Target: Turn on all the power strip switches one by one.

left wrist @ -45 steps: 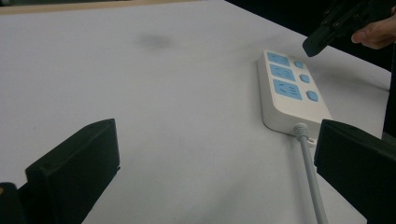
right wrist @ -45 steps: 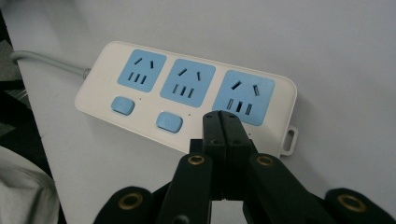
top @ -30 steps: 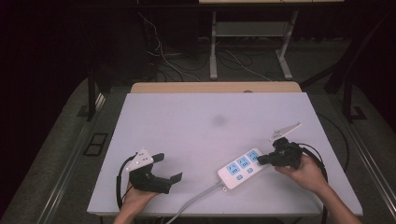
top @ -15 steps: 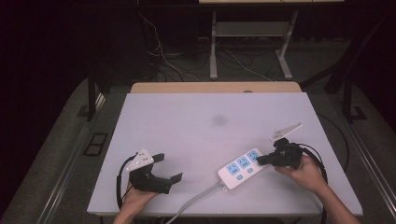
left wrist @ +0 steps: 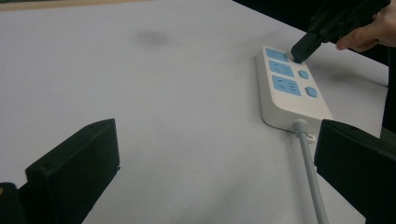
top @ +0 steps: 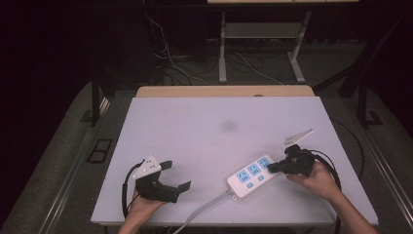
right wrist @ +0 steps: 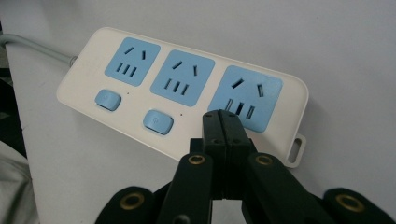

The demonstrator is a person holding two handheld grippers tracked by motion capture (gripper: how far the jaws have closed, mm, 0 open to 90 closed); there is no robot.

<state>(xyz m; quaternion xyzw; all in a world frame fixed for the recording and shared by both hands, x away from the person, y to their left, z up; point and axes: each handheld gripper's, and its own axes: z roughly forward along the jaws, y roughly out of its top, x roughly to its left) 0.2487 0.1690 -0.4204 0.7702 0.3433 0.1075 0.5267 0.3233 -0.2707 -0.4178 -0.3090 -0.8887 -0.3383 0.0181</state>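
A white power strip with three blue sockets and blue switch buttons lies on the table's right half, its grey cable running to the front edge. My right gripper is shut, its joined tips resting on the strip's right end, where the third switch would sit. In the right gripper view the closed tips press just below the rightmost socket of the power strip. My left gripper rests open at the front left. The left gripper view looks between its spread jaws at the power strip and the right gripper.
The white table has bare room across its middle and back, with a faint grey smudge near the centre. Its wooden back edge borders a dark floor with cables and a metal stand.
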